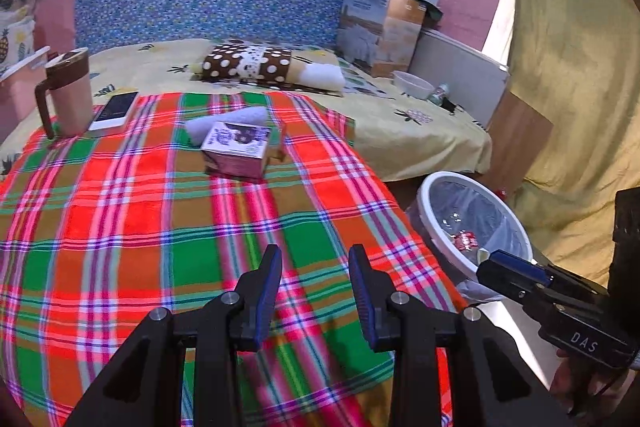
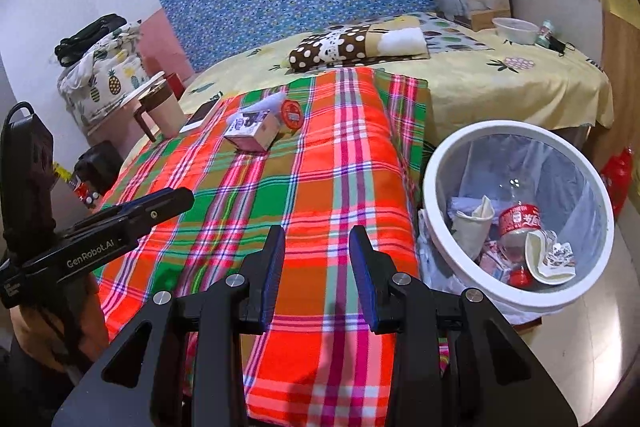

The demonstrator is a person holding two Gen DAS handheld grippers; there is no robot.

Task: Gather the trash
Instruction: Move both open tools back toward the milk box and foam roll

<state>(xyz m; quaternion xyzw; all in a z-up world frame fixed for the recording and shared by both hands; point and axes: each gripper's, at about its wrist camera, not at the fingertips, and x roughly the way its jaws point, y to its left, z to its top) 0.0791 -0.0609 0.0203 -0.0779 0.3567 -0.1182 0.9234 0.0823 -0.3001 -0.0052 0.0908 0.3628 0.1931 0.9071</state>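
On the plaid blanket (image 1: 132,227) lies a pink and purple carton (image 1: 236,147), also seen from the right wrist as the carton (image 2: 250,131). A white crumpled tissue (image 1: 228,121) lies just behind it, and a red round lid (image 2: 292,113) leans at its right side. My left gripper (image 1: 316,267) hovers open over the near part of the blanket, nothing between its fingers. My right gripper (image 2: 318,243) is open and empty too, above the blanket's near right edge. The white bin (image 2: 516,127) beside the bed holds a red-labelled bottle (image 2: 518,221), a paper cup and crumpled paper.
A brown-lidded mug (image 1: 68,91) and a phone (image 1: 114,111) sit at the blanket's far left. A polka-dot pillow (image 1: 248,63), a tall box (image 1: 380,27) and a white bowl (image 1: 412,83) are at the bed's head. A red bag (image 2: 618,175) lies behind the bin.
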